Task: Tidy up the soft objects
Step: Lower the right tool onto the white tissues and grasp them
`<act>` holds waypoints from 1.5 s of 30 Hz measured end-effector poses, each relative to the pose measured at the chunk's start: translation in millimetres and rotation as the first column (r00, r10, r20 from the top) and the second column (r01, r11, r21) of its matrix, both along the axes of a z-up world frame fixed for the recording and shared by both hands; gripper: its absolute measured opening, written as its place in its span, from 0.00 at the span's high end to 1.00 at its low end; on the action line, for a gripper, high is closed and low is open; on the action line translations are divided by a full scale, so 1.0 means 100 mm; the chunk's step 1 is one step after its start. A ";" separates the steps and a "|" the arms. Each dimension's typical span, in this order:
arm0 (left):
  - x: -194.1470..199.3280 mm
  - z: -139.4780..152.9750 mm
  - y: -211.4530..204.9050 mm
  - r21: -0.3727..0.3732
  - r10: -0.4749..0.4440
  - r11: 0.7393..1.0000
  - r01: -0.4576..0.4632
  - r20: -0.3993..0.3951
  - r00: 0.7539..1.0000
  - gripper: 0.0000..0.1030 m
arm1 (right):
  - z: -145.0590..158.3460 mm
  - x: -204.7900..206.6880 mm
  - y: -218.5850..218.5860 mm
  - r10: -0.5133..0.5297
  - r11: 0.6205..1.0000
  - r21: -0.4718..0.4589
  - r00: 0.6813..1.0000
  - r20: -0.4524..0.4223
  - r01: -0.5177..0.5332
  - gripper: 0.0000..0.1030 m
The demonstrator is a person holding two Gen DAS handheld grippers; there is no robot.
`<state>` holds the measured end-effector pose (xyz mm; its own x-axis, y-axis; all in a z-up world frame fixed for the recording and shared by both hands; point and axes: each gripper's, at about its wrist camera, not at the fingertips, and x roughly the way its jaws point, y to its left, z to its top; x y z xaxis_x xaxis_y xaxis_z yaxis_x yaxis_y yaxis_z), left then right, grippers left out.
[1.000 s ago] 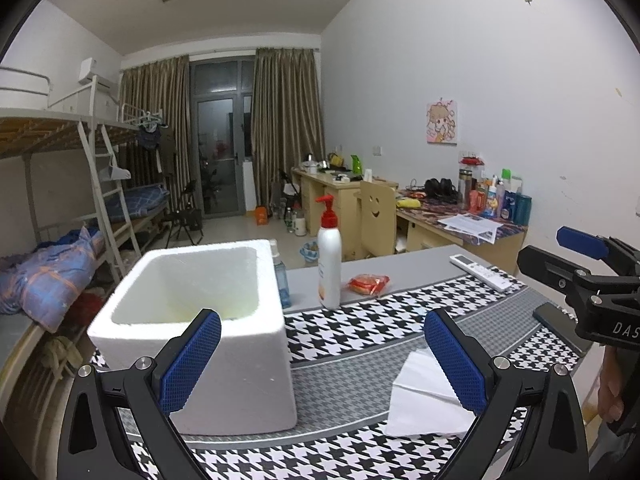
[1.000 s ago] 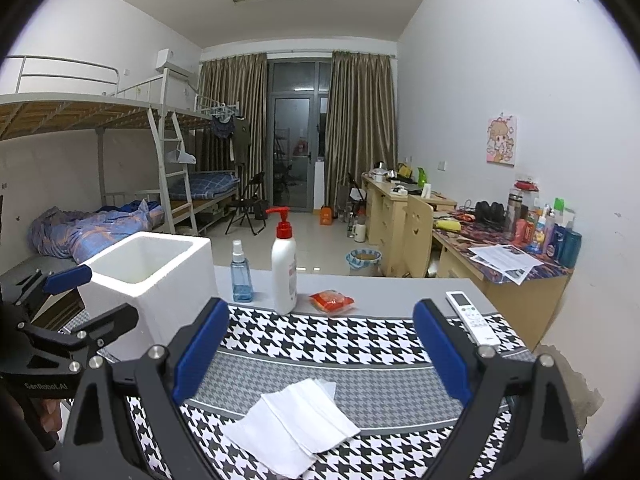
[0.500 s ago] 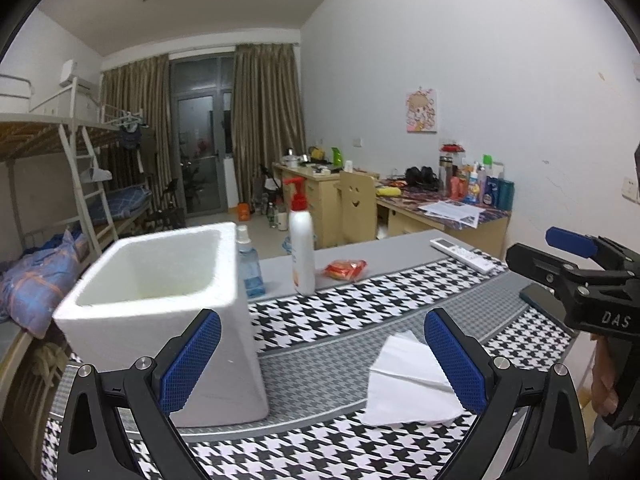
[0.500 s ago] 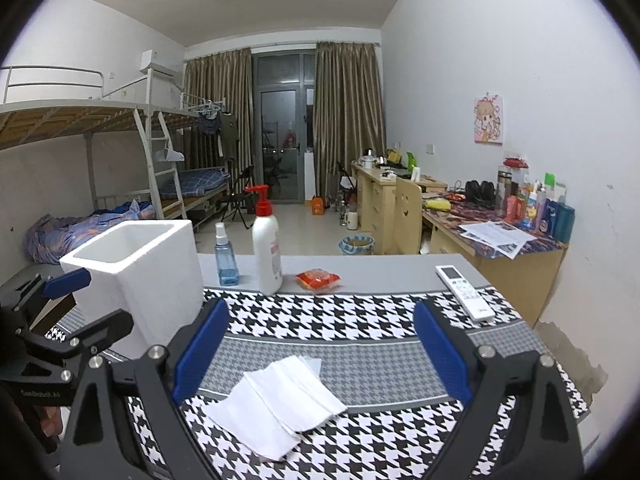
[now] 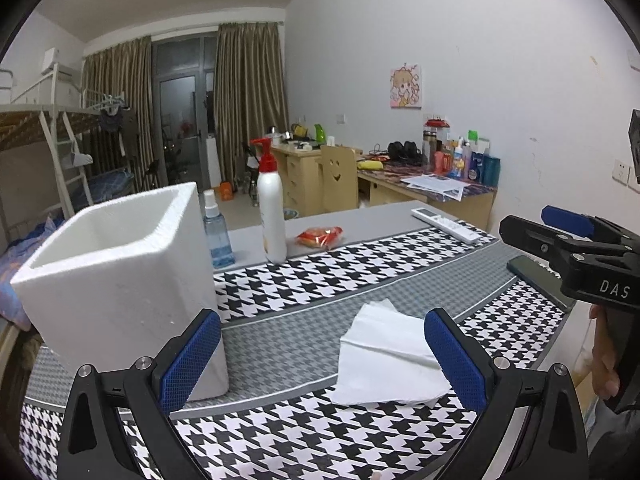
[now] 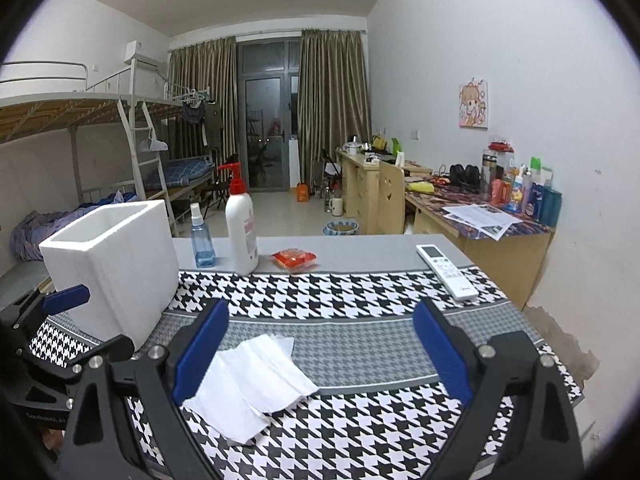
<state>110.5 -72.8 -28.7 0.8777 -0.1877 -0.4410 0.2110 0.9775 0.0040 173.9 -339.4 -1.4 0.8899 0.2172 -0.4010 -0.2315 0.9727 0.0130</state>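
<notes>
A white folded tissue lies on the houndstooth cloth, near the table's front; it also shows in the right wrist view. A white foam box stands open-topped at the left, also in the right wrist view. My left gripper is open and empty, above the cloth between box and tissue. My right gripper is open and empty, with the tissue by its left finger. The right gripper shows at the right of the left wrist view, the left gripper at the left of the right wrist view.
Behind the cloth stand a white pump bottle, a blue spray bottle, a red snack packet and a white remote. A dark phone lies at the right edge. Desks and bunk beds are beyond.
Both grippers have shifted left and slightly lower over the table; the box and tissue look nearer. Both stay open and empty.
</notes>
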 end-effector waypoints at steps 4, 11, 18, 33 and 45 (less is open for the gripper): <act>0.02 -0.06 -0.03 -0.023 -0.003 1.000 0.002 -0.025 1.000 0.01 | -0.07 0.03 -0.01 0.004 1.000 -0.003 1.000 -0.019 -0.005 0.07; 0.03 -0.18 -0.02 -0.037 0.012 0.999 -0.015 -0.059 0.998 0.01 | -0.21 0.05 -0.03 0.025 1.000 -0.007 0.998 -0.056 -0.026 0.07; 0.05 -0.25 0.03 -0.045 0.041 0.998 -0.044 -0.067 0.997 0.01 | -0.34 0.08 0.04 0.059 0.998 -0.012 0.994 -0.090 -0.060 0.07; 0.18 -0.36 0.15 -0.022 0.056 0.998 -0.059 -0.120 0.991 0.01 | -0.65 0.19 0.32 0.160 0.981 -0.082 0.969 -0.191 -0.178 0.07; 0.33 -0.45 0.28 -0.032 0.079 0.996 -0.086 -0.174 0.982 0.01 | -0.87 0.38 0.55 0.229 0.958 -0.096 0.922 -0.312 -0.271 0.35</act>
<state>143.9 -44.8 -74.0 0.8023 -0.1380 -0.5808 0.1238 0.9902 -0.0643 211.8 -284.9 -88.5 0.6506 0.3429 -0.6776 -0.4733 0.8808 -0.0088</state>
